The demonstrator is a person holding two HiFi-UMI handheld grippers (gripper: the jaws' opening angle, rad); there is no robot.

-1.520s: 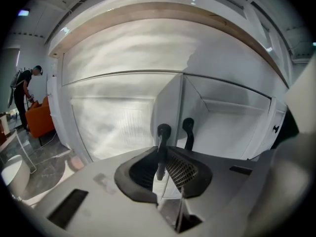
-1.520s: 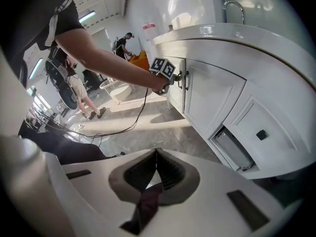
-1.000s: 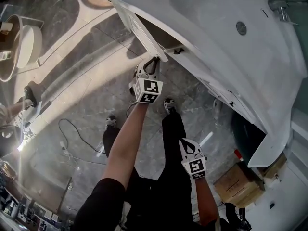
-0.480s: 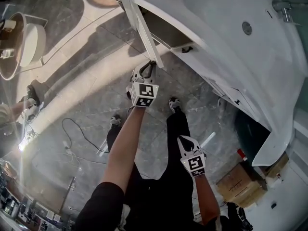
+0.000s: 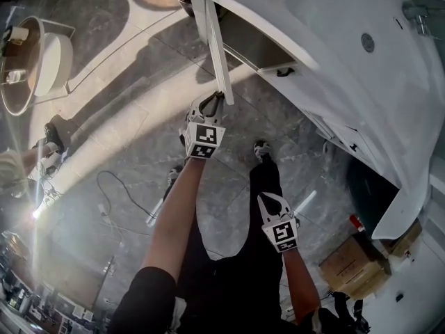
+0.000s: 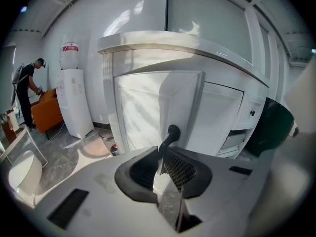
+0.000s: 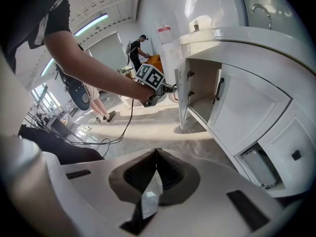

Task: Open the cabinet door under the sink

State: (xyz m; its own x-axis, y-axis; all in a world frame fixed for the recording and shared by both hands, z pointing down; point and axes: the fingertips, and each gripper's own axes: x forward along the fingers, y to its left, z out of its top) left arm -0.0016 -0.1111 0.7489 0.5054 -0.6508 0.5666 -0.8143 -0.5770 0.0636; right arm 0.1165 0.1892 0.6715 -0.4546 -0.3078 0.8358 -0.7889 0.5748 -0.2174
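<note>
The white cabinet door (image 5: 212, 40) under the sink (image 5: 348, 26) stands swung out from the cabinet, edge-on in the head view. My left gripper (image 5: 214, 101) is shut on its black handle (image 6: 171, 134), and the jaws (image 6: 163, 154) pinch the handle's lower end in the left gripper view. The open cabinet (image 7: 200, 95) shows its pale inside in the right gripper view, next to a second door (image 7: 252, 107) that is closed. My right gripper (image 5: 272, 203) hangs over the floor beside my leg, shut and holding nothing (image 7: 156, 153).
A cardboard box (image 5: 351, 259) and a dark green bin (image 5: 361, 186) sit under the counter at the right. A cable (image 5: 115, 193) trails on the marble floor. A white basin (image 5: 52, 61) lies far left. A water dispenser (image 6: 74, 102) and a person (image 6: 24, 93) stand beyond.
The door has swung further out from the cabinet, with my left gripper moving along on its handle. My right gripper shifted slightly and stayed shut.
</note>
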